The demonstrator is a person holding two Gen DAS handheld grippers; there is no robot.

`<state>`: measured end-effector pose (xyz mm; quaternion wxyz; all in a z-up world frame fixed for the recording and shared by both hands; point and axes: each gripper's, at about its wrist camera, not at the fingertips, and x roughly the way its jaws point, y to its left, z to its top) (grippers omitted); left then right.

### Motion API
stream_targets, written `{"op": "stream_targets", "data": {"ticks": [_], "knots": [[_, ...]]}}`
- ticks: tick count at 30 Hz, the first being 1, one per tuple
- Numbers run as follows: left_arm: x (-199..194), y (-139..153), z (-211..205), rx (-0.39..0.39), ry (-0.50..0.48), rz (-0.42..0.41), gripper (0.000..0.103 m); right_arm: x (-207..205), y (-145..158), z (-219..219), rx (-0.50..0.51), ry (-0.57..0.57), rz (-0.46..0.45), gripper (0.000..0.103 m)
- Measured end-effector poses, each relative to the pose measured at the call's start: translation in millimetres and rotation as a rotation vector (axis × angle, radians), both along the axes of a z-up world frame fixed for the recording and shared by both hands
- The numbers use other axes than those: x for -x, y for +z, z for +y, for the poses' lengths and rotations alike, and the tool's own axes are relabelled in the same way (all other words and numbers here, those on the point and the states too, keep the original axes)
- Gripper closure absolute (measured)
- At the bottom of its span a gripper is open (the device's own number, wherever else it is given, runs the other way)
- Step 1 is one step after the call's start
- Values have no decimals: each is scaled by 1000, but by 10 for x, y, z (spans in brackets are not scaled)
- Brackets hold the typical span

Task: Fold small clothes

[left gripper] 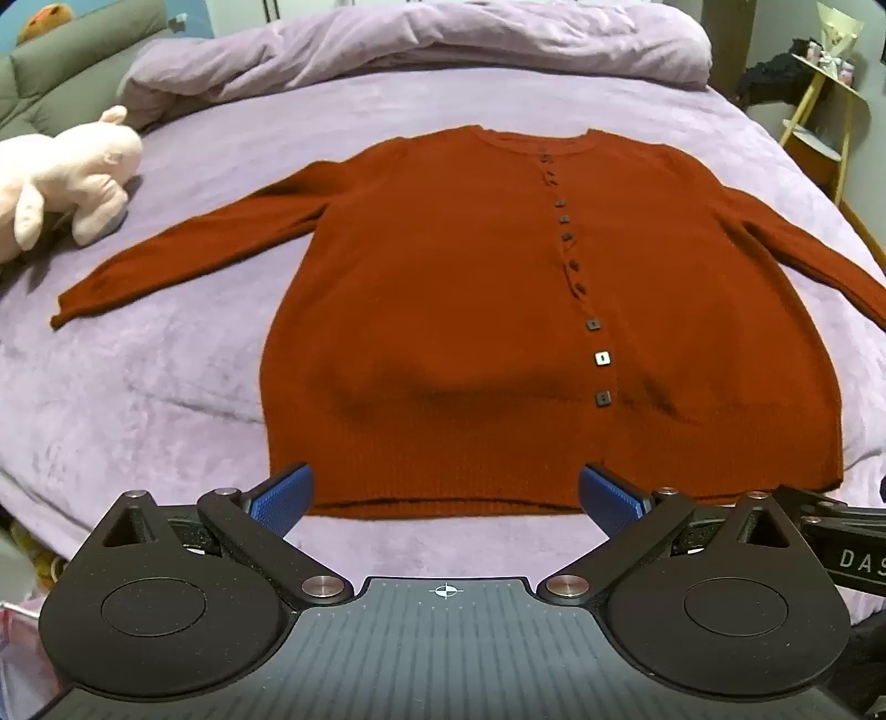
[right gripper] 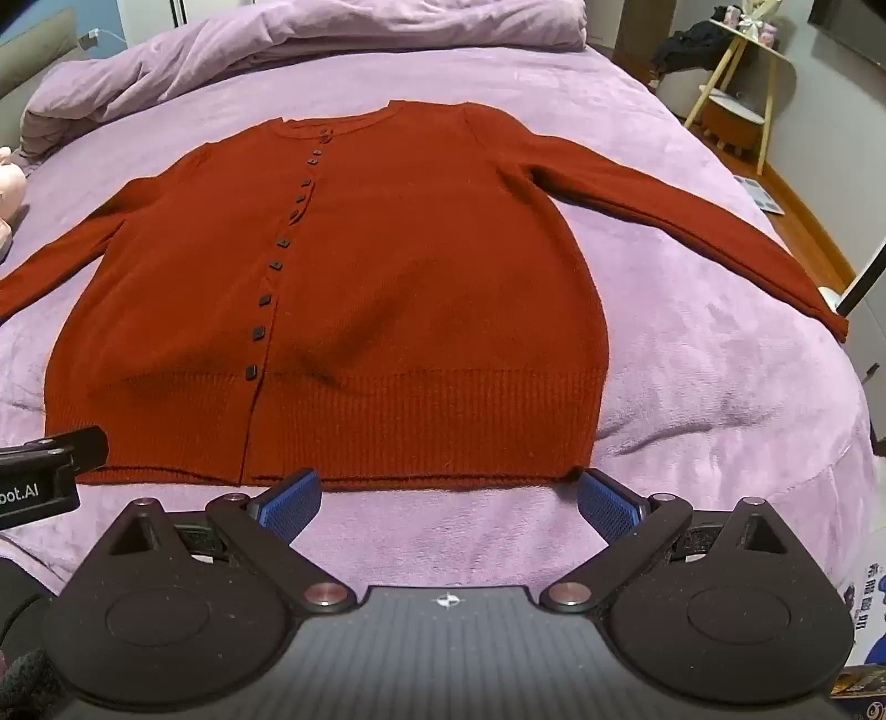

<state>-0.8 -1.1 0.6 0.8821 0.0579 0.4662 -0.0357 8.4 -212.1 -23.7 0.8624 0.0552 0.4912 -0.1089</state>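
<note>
A rust-red buttoned cardigan (left gripper: 443,310) lies flat, front up, on a purple bed (left gripper: 166,387), sleeves spread to both sides and hem toward me. It also shows in the right wrist view (right gripper: 387,288). My left gripper (left gripper: 446,493) is open and empty, its blue pads just over the hem's left half. My right gripper (right gripper: 448,498) is open and empty, hovering just short of the hem's right half. The right gripper's body shows at the left wrist view's right edge (left gripper: 841,548); the left gripper's body shows at the right wrist view's left edge (right gripper: 39,471).
A pink plush toy (left gripper: 66,177) lies on the bed left of the left sleeve. A bunched purple duvet (left gripper: 415,50) lies along the bed's far side. A yellow-legged side table (right gripper: 742,88) stands beyond the bed's right edge.
</note>
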Motion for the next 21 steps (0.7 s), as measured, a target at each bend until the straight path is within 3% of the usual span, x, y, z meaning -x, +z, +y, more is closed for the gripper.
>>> {"op": "stream_targets", "data": {"ticks": [21], "knots": [[-10, -25, -6, 23, -6, 28, 0, -6, 9, -2, 8, 2, 4, 4]]}}
